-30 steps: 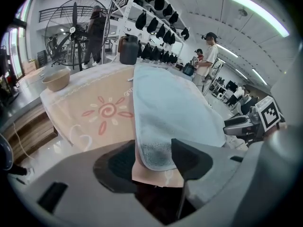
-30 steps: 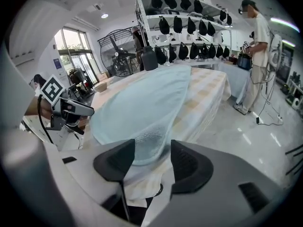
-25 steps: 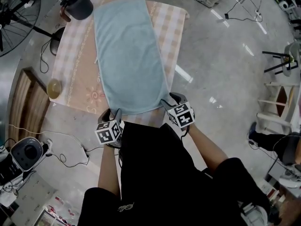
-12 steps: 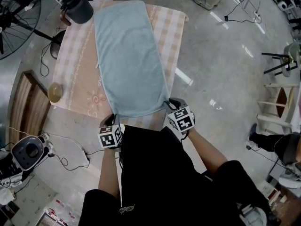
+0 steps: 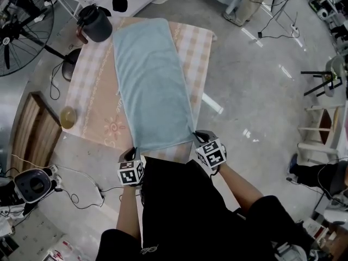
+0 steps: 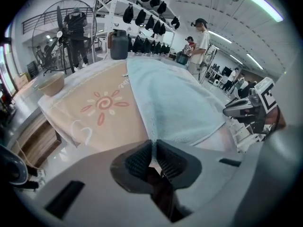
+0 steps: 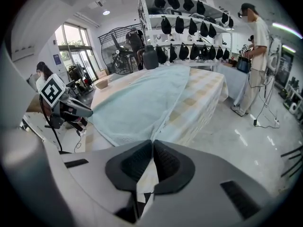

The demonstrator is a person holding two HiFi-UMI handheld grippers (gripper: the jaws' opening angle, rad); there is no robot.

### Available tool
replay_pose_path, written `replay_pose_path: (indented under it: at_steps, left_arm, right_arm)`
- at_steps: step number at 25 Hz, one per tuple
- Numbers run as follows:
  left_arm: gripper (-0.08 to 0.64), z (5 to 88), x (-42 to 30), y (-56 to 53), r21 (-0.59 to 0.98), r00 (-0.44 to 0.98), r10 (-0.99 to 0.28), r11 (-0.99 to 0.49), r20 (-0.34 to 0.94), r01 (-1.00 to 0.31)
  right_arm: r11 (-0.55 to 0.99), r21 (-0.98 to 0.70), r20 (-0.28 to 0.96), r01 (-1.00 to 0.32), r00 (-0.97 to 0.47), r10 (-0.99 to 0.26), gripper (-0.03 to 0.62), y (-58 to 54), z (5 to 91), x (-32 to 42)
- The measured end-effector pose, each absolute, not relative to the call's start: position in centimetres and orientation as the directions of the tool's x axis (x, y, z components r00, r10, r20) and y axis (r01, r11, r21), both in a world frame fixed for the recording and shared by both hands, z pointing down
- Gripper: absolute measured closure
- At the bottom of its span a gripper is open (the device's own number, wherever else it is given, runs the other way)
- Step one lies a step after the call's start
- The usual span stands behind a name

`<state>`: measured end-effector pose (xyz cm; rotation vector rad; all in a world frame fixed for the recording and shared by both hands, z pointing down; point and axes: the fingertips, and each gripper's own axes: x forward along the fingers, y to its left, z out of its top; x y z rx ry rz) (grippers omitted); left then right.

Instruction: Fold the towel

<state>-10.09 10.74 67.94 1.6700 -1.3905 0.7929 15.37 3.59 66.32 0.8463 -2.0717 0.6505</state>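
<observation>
Workshop room with a polished grey floor (image 5: 255, 91) and a standing fan (image 5: 22, 20) at far left. The tabletop (image 5: 89, 91), under a checked cloth with a sun motif, carries the pale blue towel (image 5: 152, 86). The towel lies flat and unfolded, its long axis running straight away from me and its near short edge at the tabletop's near edge. A dark jug (image 5: 97, 23) stands at the far left corner, and a bowl (image 5: 68, 117) at the left edge. I have the left gripper (image 5: 134, 152) at the towel's near left corner and the right gripper (image 5: 197, 136) at its near right corner, both equally near. Both pairs of jaws are closing, narrow now, with towel cloth pinched between the pads. I judge the coming move to be a lift and carry toward the far short edge.
</observation>
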Motion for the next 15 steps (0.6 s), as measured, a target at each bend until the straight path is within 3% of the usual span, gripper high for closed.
replay_pose_path:
  at_steps: [15]
  left_arm:
    - [0.526,66.0,-9.2,15.0,0.186,0.211,-0.489,-0.101,0.846,-0.977]
  right_arm:
    - [0.676,-0.179,0.802,-0.715,-0.504,-0.320,0.575,8.0,65.0,16.0]
